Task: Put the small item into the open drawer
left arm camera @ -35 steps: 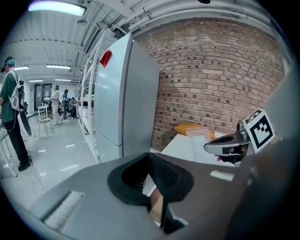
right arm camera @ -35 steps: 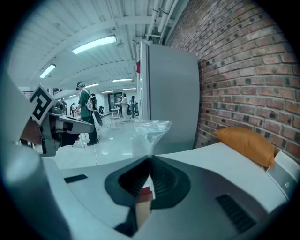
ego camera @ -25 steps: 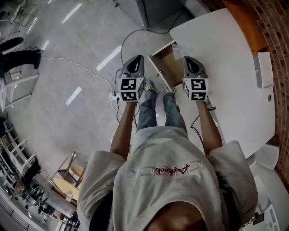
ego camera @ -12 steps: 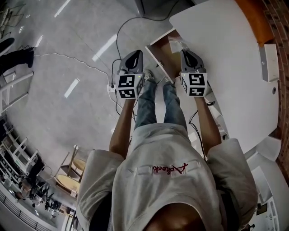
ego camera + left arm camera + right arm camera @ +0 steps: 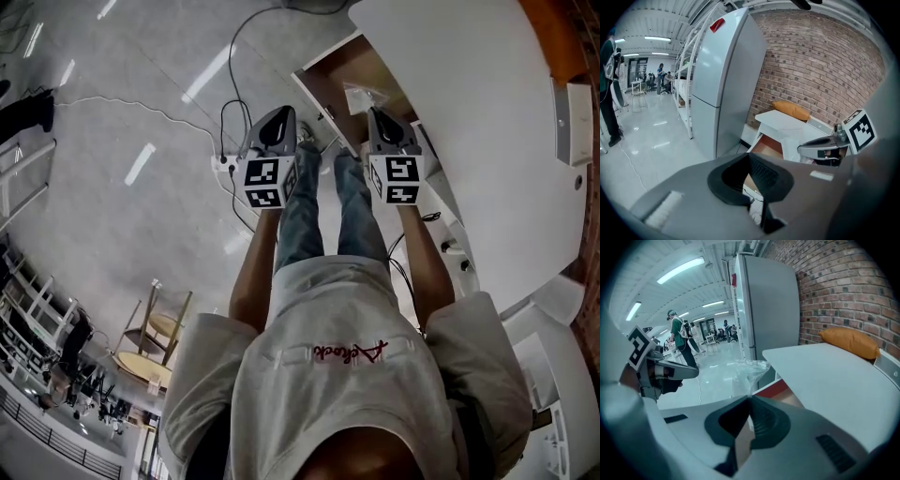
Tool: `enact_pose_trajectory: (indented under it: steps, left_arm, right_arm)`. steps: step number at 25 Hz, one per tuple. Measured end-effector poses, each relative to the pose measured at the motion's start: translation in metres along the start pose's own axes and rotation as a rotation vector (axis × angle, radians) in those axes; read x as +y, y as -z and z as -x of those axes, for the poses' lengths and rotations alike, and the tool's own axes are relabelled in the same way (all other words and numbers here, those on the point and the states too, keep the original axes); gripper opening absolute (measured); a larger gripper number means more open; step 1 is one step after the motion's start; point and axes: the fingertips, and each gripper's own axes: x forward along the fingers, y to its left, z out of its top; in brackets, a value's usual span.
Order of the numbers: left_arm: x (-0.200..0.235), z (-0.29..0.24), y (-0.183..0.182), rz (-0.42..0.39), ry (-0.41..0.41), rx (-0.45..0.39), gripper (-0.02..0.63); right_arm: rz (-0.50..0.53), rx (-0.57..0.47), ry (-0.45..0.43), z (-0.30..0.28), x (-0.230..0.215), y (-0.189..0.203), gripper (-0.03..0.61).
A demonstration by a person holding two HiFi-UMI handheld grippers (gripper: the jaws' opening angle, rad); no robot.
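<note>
Nearest to us, our left gripper has its fingers closed together with nothing between them. It hangs over bare floor, on the outer side of the drawer's white front panel. Our right gripper has its fingers pinched on a clear plastic bag, which rises crumpled from the tips. In the head view the two grippers are level and well apart, with our legs and shoes showing between them.

From the head view the bag lies inside the outline of the open drawer, just ahead of the right gripper's tips. We cannot tell whether it touches the brown bottom. The drawer juts out from under the white surface. Its front panel runs slantwise between the grippers. The drawer's far half is bare, so there is room beyond the bag. The curved edge of the surface passes close along the right of our right gripper.

The surface is mostly bare, with a white box near its far side and an orange cushion against the brick wall. On the floor to our left a cable runs to a power strip. Beyond stands a tall grey fridge, and farther off are white racks and several people under strip lights.
</note>
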Motion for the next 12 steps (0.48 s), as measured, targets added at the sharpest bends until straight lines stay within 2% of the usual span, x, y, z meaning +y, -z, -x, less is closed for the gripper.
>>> enact_pose_trajectory:
  steps: [12]
  left_arm:
    - [0.004, -0.020, 0.071, 0.077, -0.038, 0.065, 0.009]
  right_arm:
    - [-0.009, 0.115, -0.038, -0.015, -0.004, 0.077, 0.012]
